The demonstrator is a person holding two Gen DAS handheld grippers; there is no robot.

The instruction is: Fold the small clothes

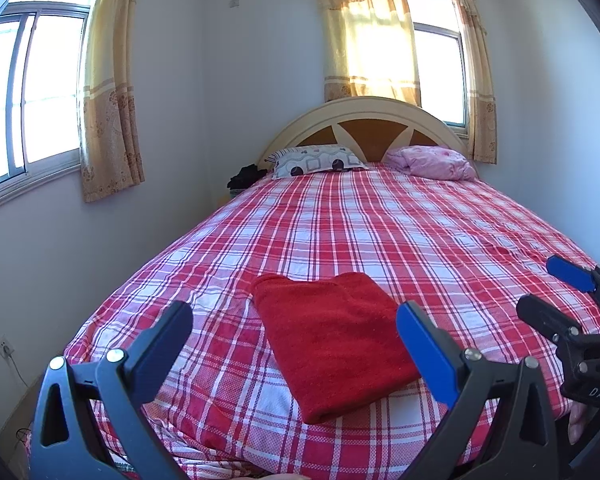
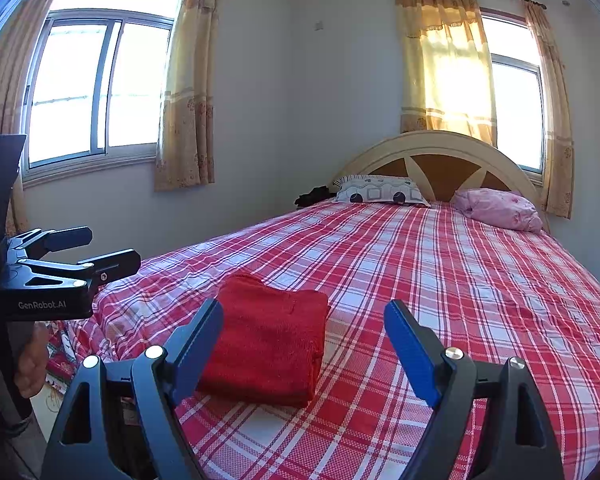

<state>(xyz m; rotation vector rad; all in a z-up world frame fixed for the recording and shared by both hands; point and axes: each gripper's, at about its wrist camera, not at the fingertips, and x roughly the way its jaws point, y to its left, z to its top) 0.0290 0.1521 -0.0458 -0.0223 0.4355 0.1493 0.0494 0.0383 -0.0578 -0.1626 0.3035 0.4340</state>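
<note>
The folded red cloth (image 1: 332, 340) lies flat near the foot of the plaid bed (image 1: 420, 232). The left gripper (image 1: 296, 332) and right gripper (image 2: 304, 340) are both held level above the bed's near edge, jaws spread wide, gripping nothing

We saw one red garment (image 1: 332, 340) of fuzzy, towel-like cloth, folded into a flat, roughly rectangular bundle with several layers showing at its near edge. It lay on the red-and-white plaid bedspread (image 1: 440, 232), close to the bed's foot.
</note>
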